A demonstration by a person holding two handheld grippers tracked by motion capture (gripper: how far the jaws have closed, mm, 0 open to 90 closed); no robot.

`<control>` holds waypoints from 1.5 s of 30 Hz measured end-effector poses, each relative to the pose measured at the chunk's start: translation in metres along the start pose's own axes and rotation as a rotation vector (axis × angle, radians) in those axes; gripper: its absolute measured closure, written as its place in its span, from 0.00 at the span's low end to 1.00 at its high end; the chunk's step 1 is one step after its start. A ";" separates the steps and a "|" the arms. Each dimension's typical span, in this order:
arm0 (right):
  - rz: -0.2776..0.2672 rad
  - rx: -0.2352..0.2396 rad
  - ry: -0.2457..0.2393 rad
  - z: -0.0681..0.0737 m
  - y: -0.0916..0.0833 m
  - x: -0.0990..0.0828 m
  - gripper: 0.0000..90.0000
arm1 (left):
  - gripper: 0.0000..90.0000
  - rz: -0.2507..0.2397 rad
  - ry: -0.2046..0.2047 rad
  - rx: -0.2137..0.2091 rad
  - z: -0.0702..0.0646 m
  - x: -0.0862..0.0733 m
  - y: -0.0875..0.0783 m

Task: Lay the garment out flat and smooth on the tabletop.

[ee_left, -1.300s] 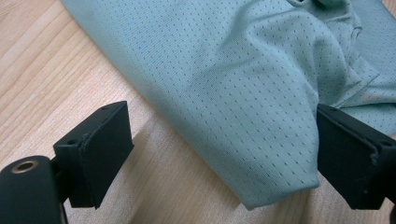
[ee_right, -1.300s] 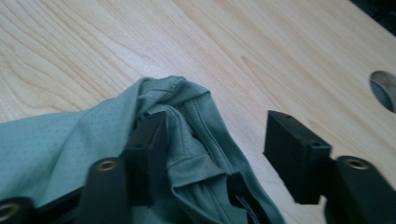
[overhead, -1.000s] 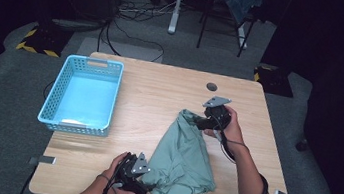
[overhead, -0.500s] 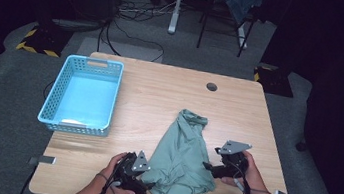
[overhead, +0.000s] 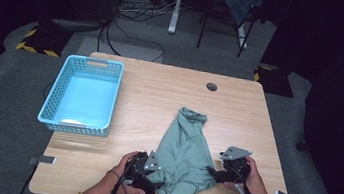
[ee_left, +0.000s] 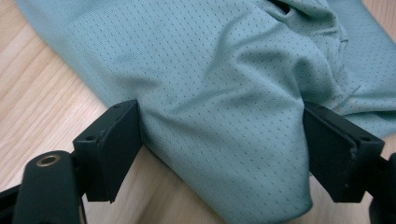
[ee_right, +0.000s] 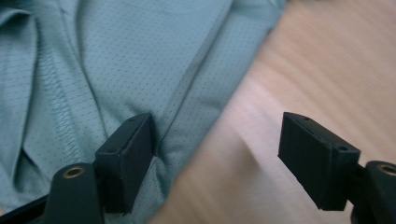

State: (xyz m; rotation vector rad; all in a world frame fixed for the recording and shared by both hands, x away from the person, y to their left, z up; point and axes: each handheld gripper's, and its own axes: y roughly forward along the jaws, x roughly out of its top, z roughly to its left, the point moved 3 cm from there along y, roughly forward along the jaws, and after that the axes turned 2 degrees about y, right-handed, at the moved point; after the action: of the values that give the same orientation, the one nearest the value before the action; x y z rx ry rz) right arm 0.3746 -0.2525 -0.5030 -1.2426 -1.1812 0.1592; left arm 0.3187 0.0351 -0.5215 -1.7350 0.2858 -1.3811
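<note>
The high view looks forward and down from above the table. Each gripper view sits close, facing along its jaws. All three share the green garment.

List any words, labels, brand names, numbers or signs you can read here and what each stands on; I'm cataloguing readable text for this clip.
None: no readable text anywhere.
The green shirt shows plain dotted mesh fabric, with no print or tag in view.
The blue basket, the wooden table and both grippers bear no lettering.
The yellow and black hazard stripes on the floor are a warning pattern, not words.
</note>
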 end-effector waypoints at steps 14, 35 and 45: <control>-0.053 -0.013 0.040 -0.029 0.007 0.013 0.38 | 0.21 0.001 0.042 0.049 0.015 0.016 -0.005; -0.126 0.088 0.024 -0.024 -0.024 0.001 0.46 | 0.32 -0.041 0.159 0.041 -0.008 0.061 -0.018; -0.099 0.023 0.087 -0.042 -0.024 -0.015 0.45 | 0.42 0.045 0.223 0.013 -0.016 0.089 0.025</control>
State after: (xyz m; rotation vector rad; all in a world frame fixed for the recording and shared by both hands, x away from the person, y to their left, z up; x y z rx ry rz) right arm 0.3882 -0.2985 -0.4871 -1.1568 -1.1596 0.0450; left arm 0.3445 -0.0449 -0.4798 -1.5557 0.4345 -1.5420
